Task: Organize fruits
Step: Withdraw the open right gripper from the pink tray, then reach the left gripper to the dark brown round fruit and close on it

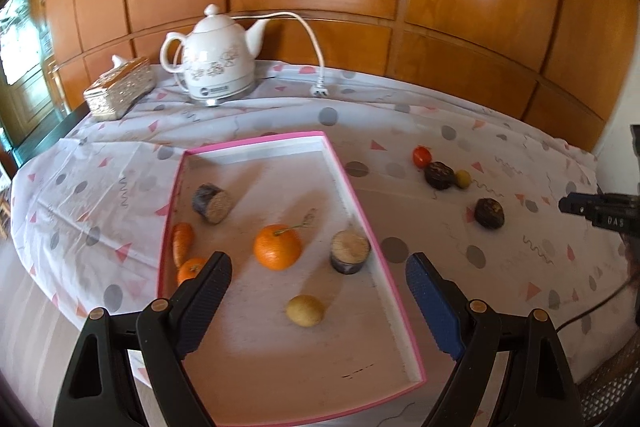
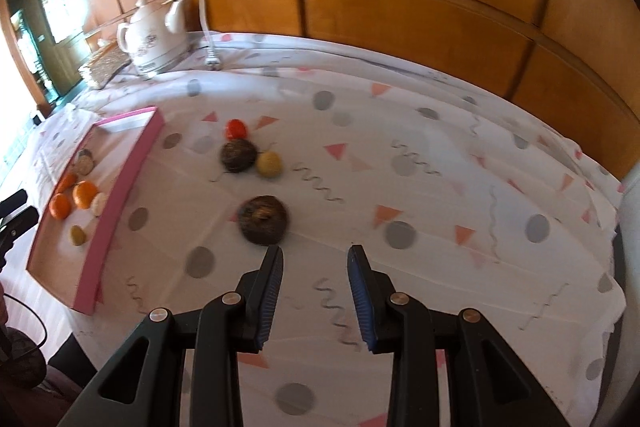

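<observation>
A pink-rimmed tray (image 1: 360, 203) holds a large orange (image 1: 277, 247), a smaller orange (image 1: 191, 269), an elongated orange fruit (image 1: 183, 242), two dark cut pieces (image 1: 212, 203) (image 1: 349, 251) and a yellow-green fruit (image 1: 305, 310). My left gripper (image 1: 319, 261) hovers open over the tray's near end, with nothing between its fingers. On the cloth to the right lie a red fruit (image 2: 235, 129), a dark round fruit (image 2: 239, 155), a small yellow fruit (image 2: 269, 163) and a second dark fruit (image 2: 263, 219). My right gripper (image 2: 316, 251) stands just short of that second dark fruit, jaws narrowly apart and empty.
A white floral kettle (image 1: 218, 63) with a loose cord and plug (image 1: 320, 91) and a glittery tissue box (image 1: 120, 93) stand at the back left. Wooden panelling (image 1: 440, 7) runs behind the table. The patterned cloth (image 2: 440, 187) drops off at the near and right edges.
</observation>
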